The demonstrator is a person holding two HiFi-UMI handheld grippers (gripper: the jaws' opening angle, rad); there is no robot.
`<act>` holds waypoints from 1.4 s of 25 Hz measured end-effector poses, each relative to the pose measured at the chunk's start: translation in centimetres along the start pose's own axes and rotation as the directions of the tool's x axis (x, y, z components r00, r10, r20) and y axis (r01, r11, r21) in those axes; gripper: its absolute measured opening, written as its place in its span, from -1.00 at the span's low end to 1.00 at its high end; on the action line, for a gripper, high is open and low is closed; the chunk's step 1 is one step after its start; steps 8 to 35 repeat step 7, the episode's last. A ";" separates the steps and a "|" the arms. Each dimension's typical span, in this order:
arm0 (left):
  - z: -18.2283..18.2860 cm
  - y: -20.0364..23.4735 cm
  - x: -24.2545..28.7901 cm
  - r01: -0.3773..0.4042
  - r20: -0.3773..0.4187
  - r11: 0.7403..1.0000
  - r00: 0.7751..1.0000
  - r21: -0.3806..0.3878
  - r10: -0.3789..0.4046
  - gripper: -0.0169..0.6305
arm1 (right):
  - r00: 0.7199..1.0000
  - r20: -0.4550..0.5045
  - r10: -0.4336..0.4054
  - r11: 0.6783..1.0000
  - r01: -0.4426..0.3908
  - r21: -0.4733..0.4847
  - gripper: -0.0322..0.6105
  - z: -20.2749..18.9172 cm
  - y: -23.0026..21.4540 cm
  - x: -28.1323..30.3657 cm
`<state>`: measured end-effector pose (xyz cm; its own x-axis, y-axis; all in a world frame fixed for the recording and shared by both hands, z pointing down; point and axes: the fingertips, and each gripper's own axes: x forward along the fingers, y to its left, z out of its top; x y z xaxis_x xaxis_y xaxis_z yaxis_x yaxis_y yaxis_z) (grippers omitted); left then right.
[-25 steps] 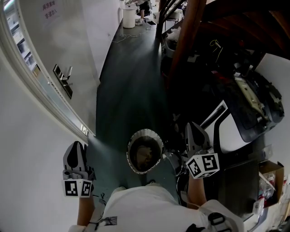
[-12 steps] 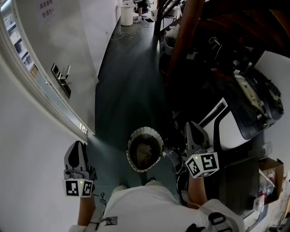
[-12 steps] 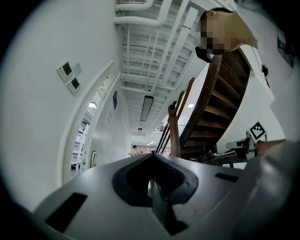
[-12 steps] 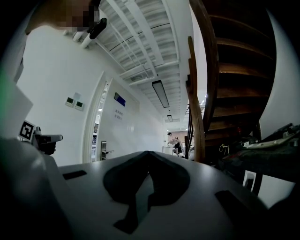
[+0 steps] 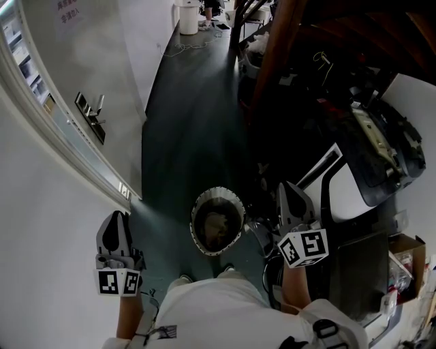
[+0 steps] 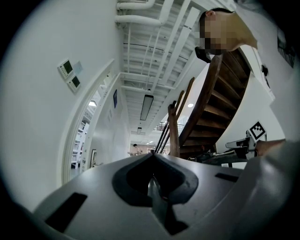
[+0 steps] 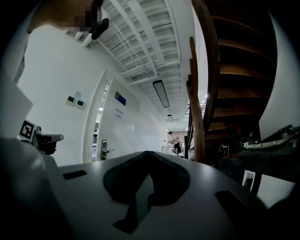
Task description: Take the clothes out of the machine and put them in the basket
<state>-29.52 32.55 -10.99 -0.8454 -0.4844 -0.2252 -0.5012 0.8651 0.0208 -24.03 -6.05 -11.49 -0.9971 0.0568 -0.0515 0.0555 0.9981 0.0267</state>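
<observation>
A round basket [image 5: 197, 213] stands on the dark floor in front of my feet, with a pale bundle of clothes [image 5: 218, 223] lying in it. To its right is the white and black machine [image 5: 349, 196]; I cannot see inside it. My left gripper [image 5: 117, 215] hovers left of the basket, near the white wall. It is shut with nothing in it, and its jaw tips meet in the left gripper view [image 6: 151, 155]. My right gripper [image 5: 287, 187] is between basket and machine, also shut and empty, pointing down the hallway [image 7: 148, 152].
A wooden staircase [image 5: 279, 48] rises over the machine on the right. A white wall with a door handle [image 5: 92, 116] runs along the left. A cardboard box [image 5: 407, 262] sits at the far right, a white bin [image 5: 187, 17] and a person [image 7: 174, 139] far down the corridor.
Only the head view has shifted slightly. Both grippers stay where they were, shut and empty, and the basket has not moved.
</observation>
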 end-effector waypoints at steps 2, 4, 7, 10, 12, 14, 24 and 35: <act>0.1 -0.1 -0.1 0.000 0.003 1.000 1.000 0.000 0.000 -0.91 | 1.000 0.003 -0.003 1.000 0.003 0.001 -0.86 0.0 -0.1 -0.2; 0.1 -0.2 -0.2 -0.001 0.004 1.000 1.000 0.001 0.001 -0.91 | 1.000 0.004 -0.006 1.000 0.006 0.002 -0.86 0.0 -0.2 -0.3; 0.1 -0.2 -0.4 -0.004 0.005 1.000 1.000 0.000 0.004 -0.91 | 1.000 0.006 -0.005 1.000 0.005 0.000 -0.86 0.0 -0.3 -0.5; 0.1 -0.2 -0.4 -0.004 0.005 1.000 1.000 0.000 0.004 -0.91 | 1.000 0.006 -0.005 1.000 0.005 0.000 -0.86 0.0 -0.3 -0.5; 0.1 -0.2 -0.4 -0.004 0.005 1.000 1.000 0.000 0.004 -0.91 | 1.000 0.006 -0.005 1.000 0.005 0.000 -0.86 0.0 -0.3 -0.5; 0.1 -0.2 -0.4 -0.004 0.005 1.000 1.000 0.000 0.004 -0.91 | 1.000 0.006 -0.005 1.000 0.005 0.000 -0.86 0.0 -0.3 -0.5; 0.1 -0.2 -0.4 -0.004 0.005 1.000 1.000 0.000 0.004 -0.91 | 1.000 0.006 -0.005 1.000 0.005 0.000 -0.86 0.0 -0.3 -0.5; 0.1 -0.2 -0.4 -0.004 0.005 1.000 1.000 0.000 0.004 -0.91 | 1.000 0.006 -0.005 1.000 0.005 0.000 -0.86 0.0 -0.3 -0.5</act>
